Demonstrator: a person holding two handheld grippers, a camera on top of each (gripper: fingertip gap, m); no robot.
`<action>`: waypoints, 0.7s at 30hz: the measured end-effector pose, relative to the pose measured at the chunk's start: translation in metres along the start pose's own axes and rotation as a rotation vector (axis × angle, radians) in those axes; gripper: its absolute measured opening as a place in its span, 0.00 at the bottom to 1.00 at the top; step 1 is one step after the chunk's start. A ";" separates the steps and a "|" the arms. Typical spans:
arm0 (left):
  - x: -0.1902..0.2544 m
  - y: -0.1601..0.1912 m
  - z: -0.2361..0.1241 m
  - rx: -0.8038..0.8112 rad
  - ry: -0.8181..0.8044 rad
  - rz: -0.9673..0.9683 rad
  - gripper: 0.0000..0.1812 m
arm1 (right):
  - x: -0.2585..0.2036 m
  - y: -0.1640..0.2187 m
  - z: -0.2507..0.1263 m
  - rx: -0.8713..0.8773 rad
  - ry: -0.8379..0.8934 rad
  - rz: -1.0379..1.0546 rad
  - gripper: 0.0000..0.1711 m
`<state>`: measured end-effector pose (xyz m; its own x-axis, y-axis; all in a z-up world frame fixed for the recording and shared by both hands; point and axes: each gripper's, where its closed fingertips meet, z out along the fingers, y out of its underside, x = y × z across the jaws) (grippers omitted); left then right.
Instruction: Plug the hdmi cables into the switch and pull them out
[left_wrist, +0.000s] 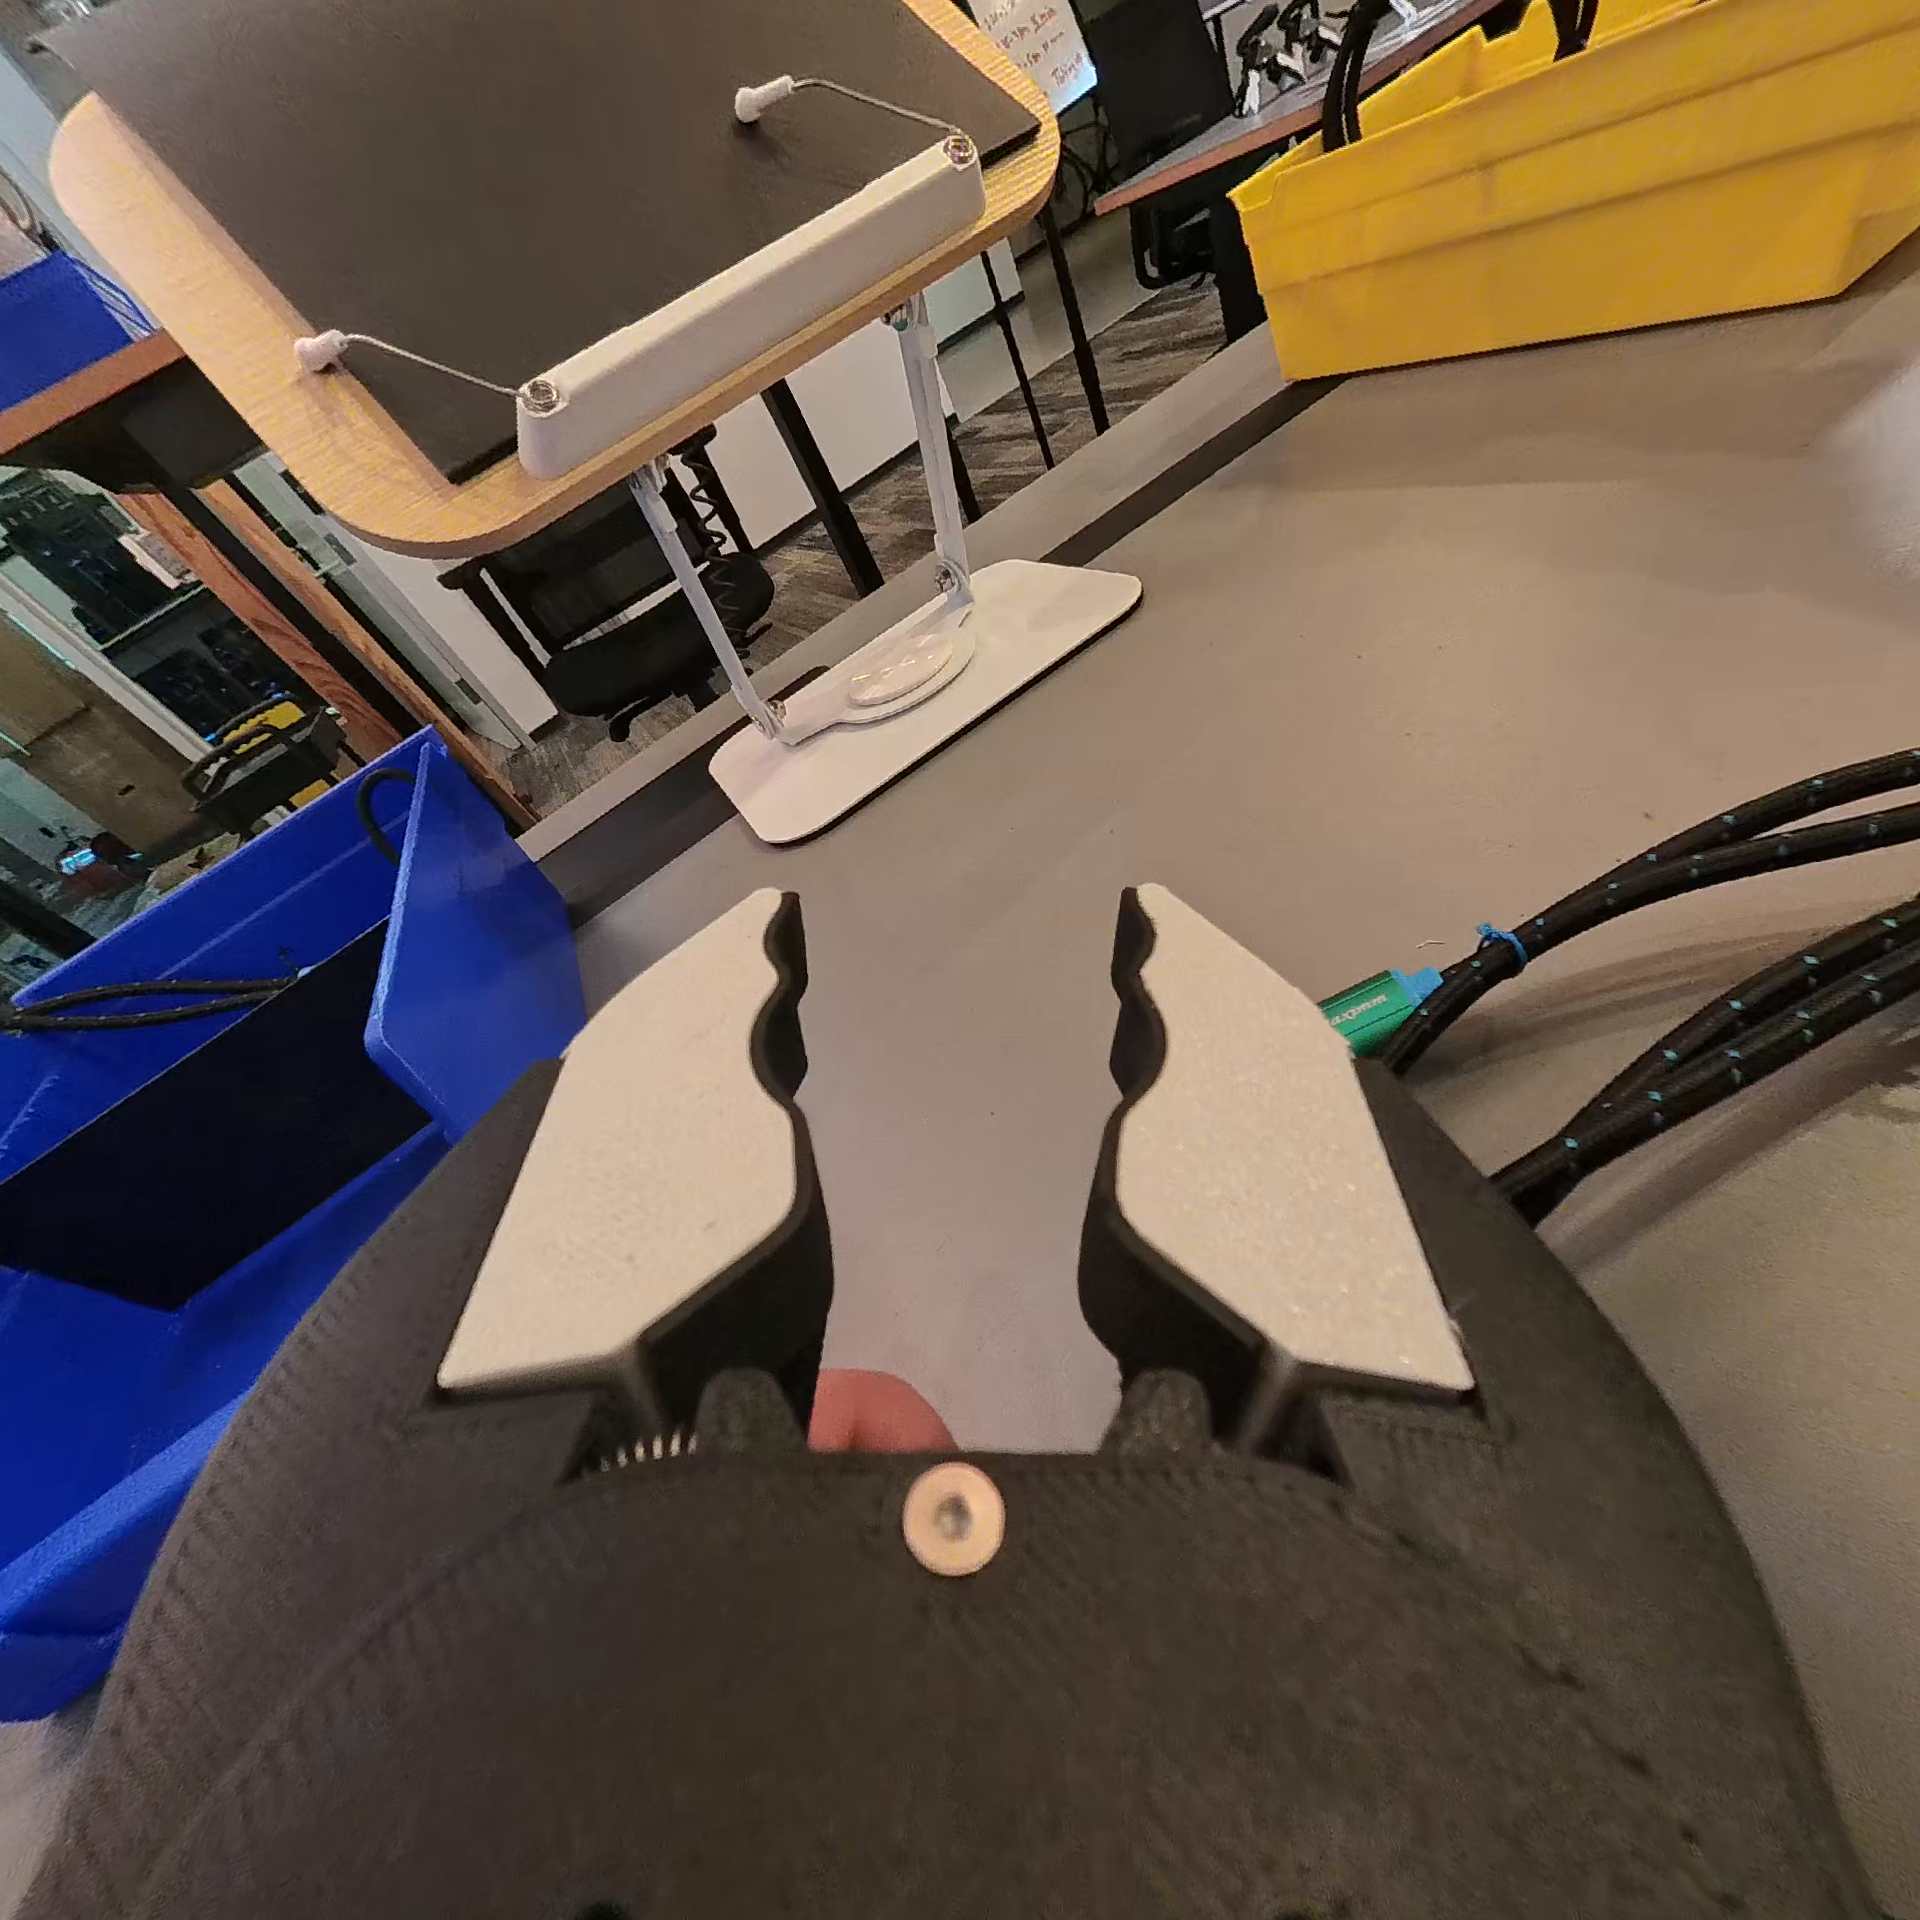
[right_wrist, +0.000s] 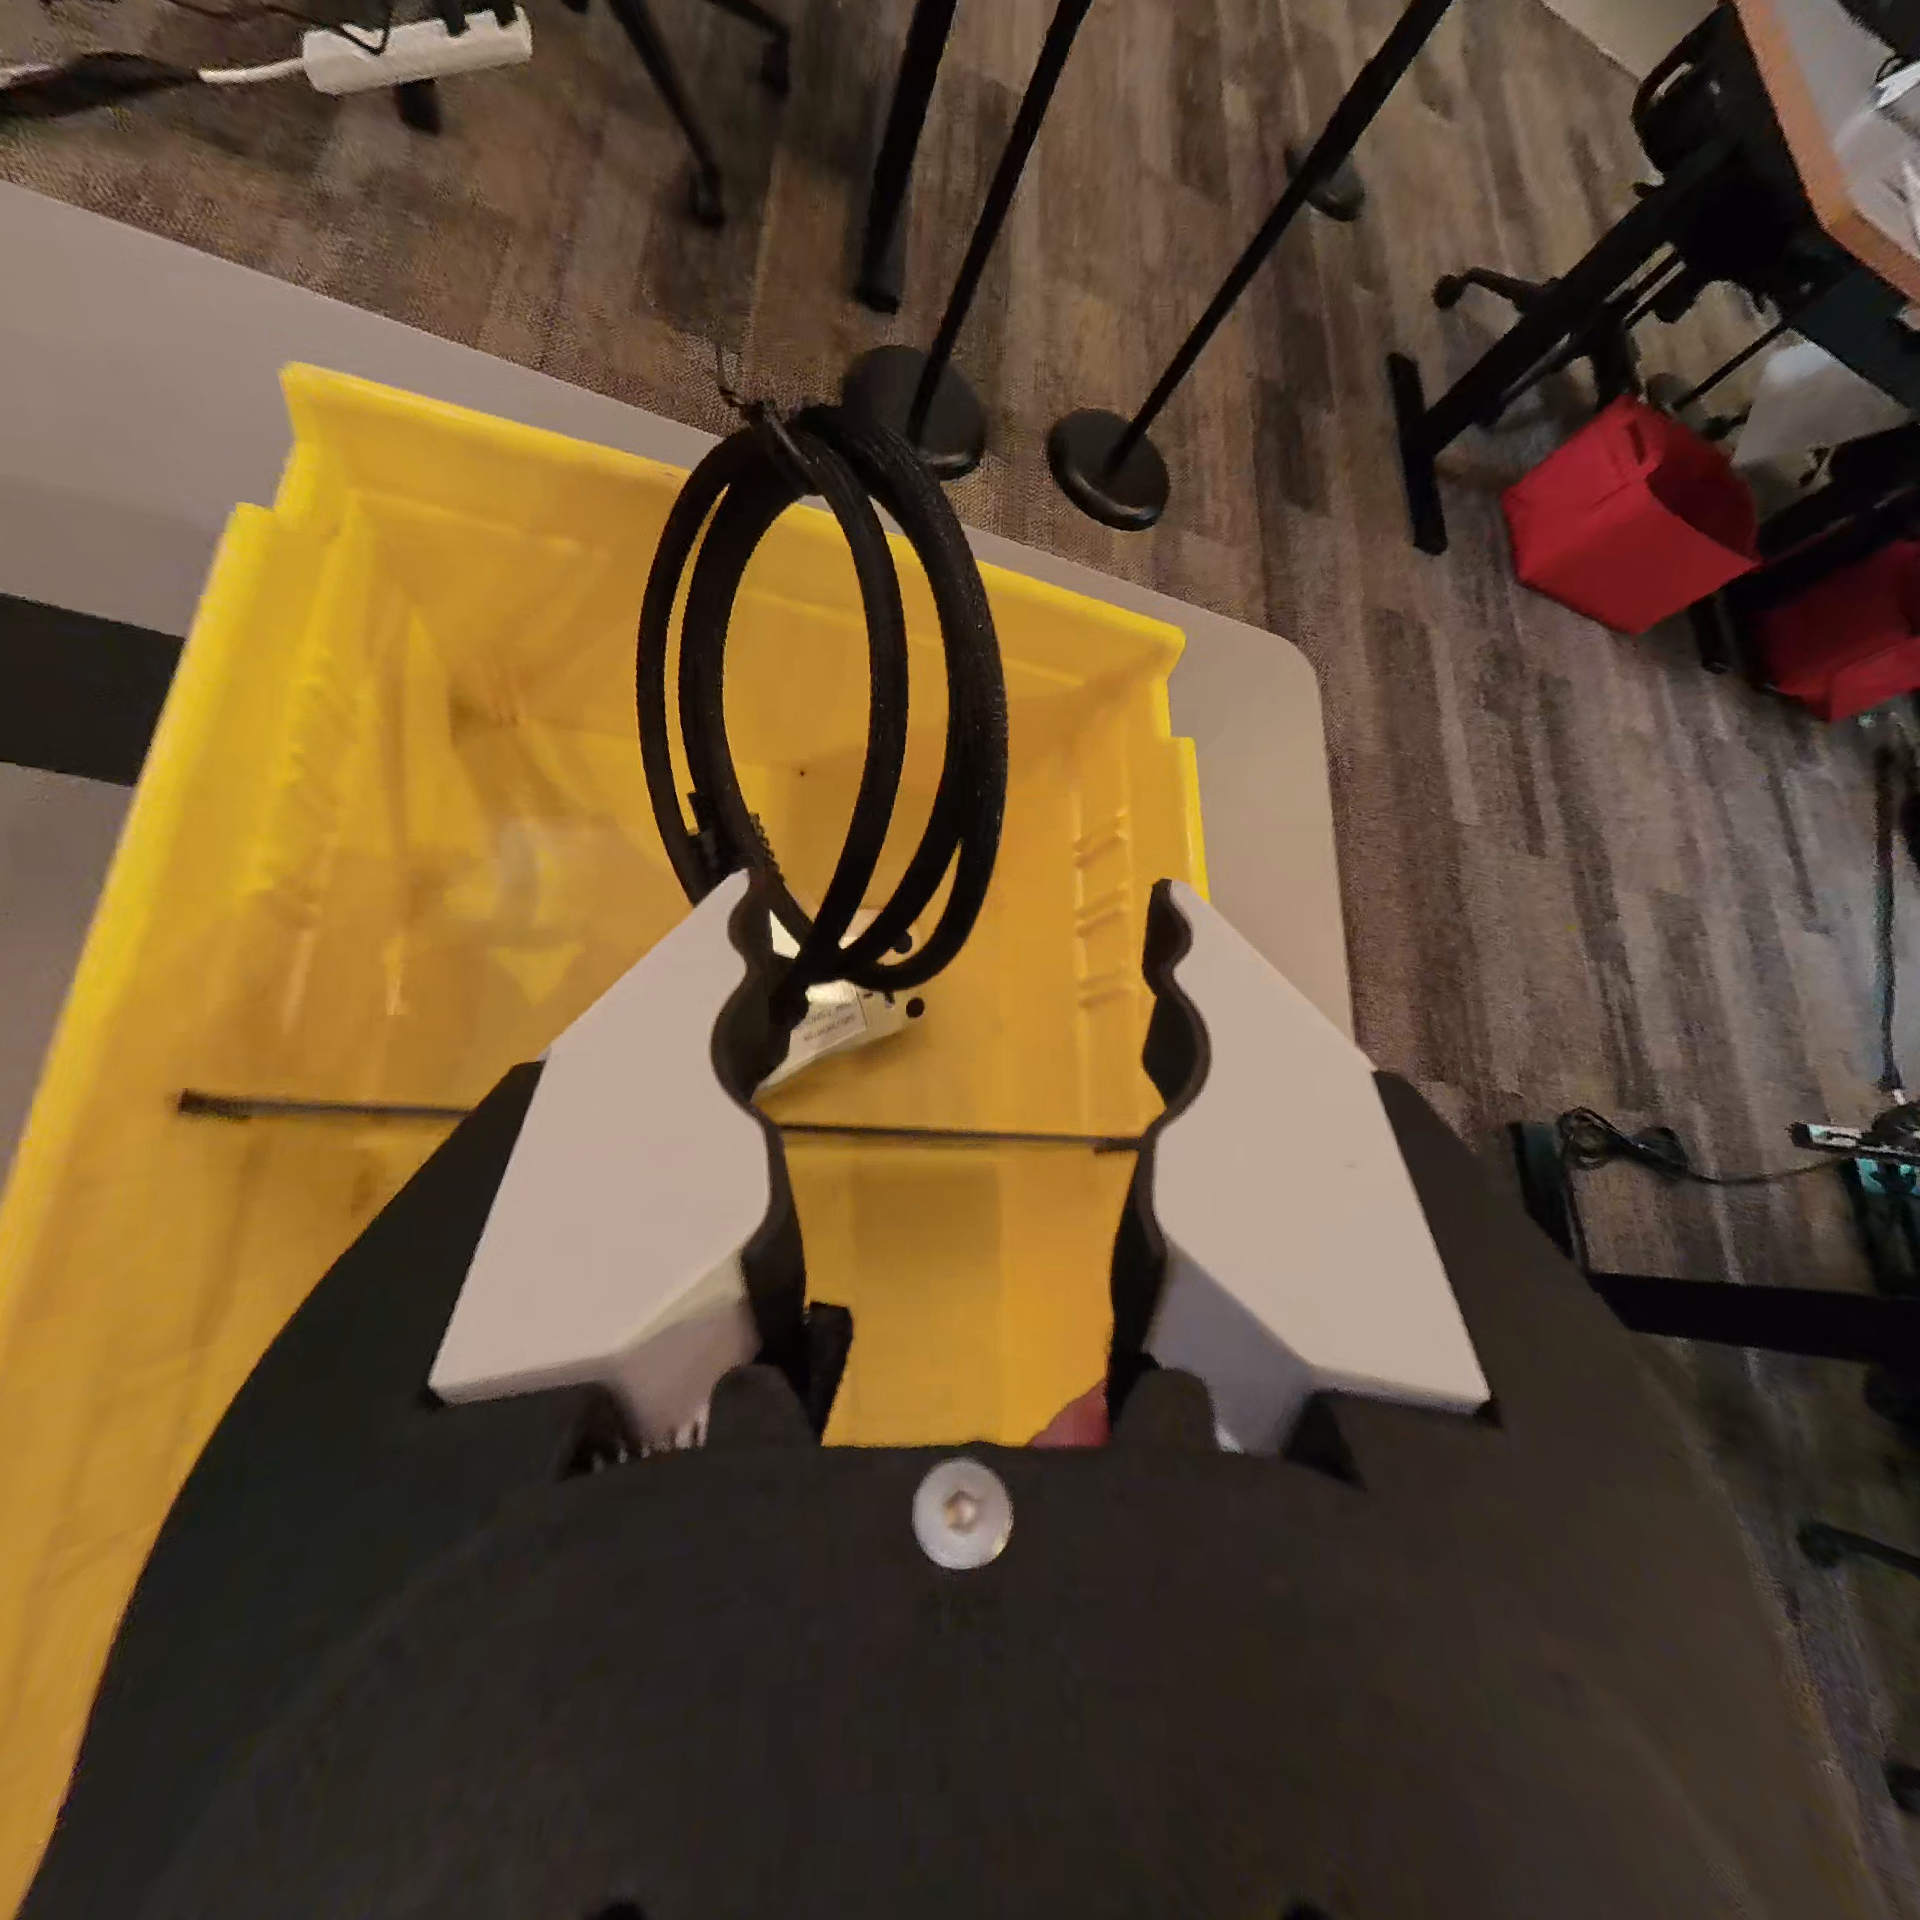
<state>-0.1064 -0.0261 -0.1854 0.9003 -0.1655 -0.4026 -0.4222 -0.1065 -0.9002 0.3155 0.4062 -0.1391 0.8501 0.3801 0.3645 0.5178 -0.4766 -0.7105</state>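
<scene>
My left gripper (left_wrist: 961, 935) is released, its wavy-edged fingers (left_wrist: 665, 1122) of grainy white plate on ribbed black printed plastic spread over the smooth grey table (left_wrist: 1455, 675) with nothing between them. Just right of it lie braided black hdmi cables with blue flecks (left_wrist: 1683, 997), bundled by a blue tie, with a green and blue plug (left_wrist: 1382, 1000) beside my right finger. Ahead stands a white hinged stand (left_wrist: 925, 686) carrying a rounded wooden board (left_wrist: 260, 312). A glossy blue bin (left_wrist: 260, 1039) sits left, a yellow bin (left_wrist: 1558, 239) far right.

My right gripper (right_wrist: 951, 914) is also released, above the moulded yellow bin (right_wrist: 364, 831). A coiled loop of black braided cable (right_wrist: 821, 675) is at my left fingertip; whether it touches, I cannot tell. I cannot make out the switch.
</scene>
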 end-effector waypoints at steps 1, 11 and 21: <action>0.000 0.000 0.000 0.000 -0.001 -0.001 0.31 | 0.002 -0.002 -0.010 0.012 0.004 -0.006 0.41; -0.006 -0.001 -0.001 0.012 -0.019 -0.035 0.31 | -0.228 -0.007 -0.221 0.288 -0.551 -0.454 0.23; -0.020 -0.002 -0.004 0.033 -0.051 -0.122 0.31 | -0.410 0.092 -0.293 0.159 -0.983 -0.546 0.20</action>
<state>-0.1236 -0.0261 -0.1753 0.9494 -0.1027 -0.2969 -0.3061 -0.0901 -0.9477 0.0427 -0.0253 -0.1776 0.0341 0.9971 0.0683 0.7182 0.0231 -0.6955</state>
